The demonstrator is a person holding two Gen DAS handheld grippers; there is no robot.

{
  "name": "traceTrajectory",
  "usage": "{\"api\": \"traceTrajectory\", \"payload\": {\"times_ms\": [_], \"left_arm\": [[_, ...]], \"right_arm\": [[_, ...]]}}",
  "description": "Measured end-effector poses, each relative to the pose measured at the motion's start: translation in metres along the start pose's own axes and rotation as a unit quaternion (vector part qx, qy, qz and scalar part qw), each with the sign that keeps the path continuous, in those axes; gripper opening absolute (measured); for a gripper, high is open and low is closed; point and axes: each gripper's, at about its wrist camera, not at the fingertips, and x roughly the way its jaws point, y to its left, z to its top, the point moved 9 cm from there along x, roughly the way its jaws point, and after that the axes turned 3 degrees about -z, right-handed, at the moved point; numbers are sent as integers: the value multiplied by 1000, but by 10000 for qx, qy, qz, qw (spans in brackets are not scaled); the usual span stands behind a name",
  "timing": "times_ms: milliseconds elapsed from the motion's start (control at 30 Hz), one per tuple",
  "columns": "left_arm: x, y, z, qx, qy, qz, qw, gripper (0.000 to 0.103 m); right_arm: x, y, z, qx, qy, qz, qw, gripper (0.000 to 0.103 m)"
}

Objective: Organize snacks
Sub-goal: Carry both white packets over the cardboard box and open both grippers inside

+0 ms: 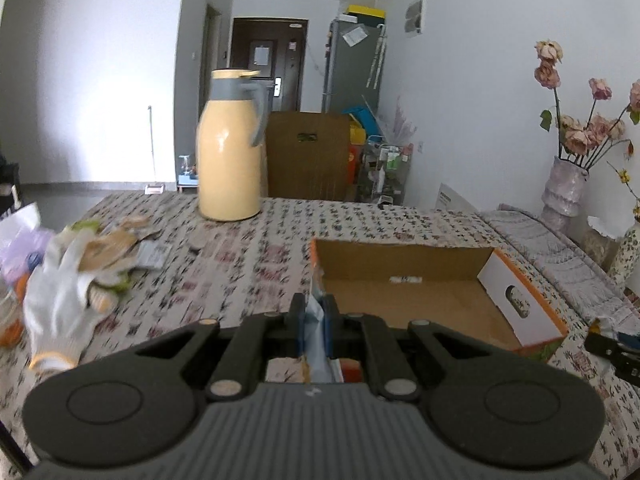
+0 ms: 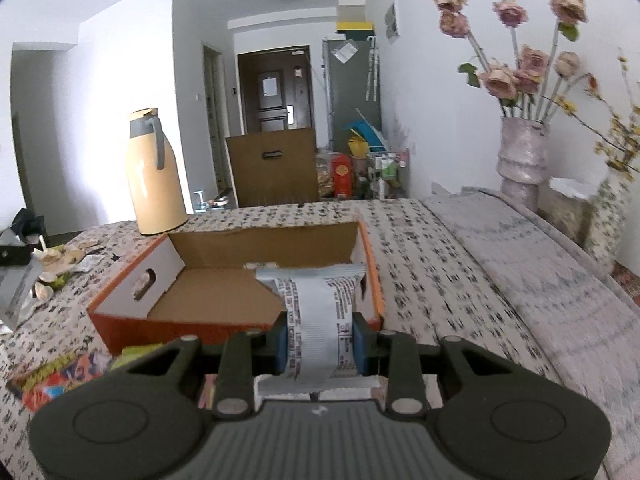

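Silver snack bar [image 2: 320,320] clamped flat in my right claw [image 2: 320,344], thin blue packet [image 1: 316,320] pinched edge-on in my shut left claw [image 1: 314,320], both short of the cardboard box [image 2: 224,276] at 12 o'clock: releasing early risks dropping them on the desk [image 2: 440,264], and the thin one could slip.

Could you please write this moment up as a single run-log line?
left gripper: shut on thin snack packet | right gripper: shut on white snack packet | cardboard box: open, looks empty
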Motion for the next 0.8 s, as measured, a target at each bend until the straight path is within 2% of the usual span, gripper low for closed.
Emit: {"api": "traceTrajectory", "payload": {"times_ms": [167,367,633,800], "left_arm": [[34,-24,16,241,109,-69,9996,9],[80,-44,21,489,442,-27,9978,10],[132,-58,13,734,913,145,9930,10],[143,-61,4,759,1065,101,9914,11]], "right_arm": [[35,8,20,-161,96,108,9998,30],[83,21,32,-439,378,235,9980,30],[133,31,31,-663,826,321,9939,30],[143,32,27,-733,948,346,9922,30]]}}
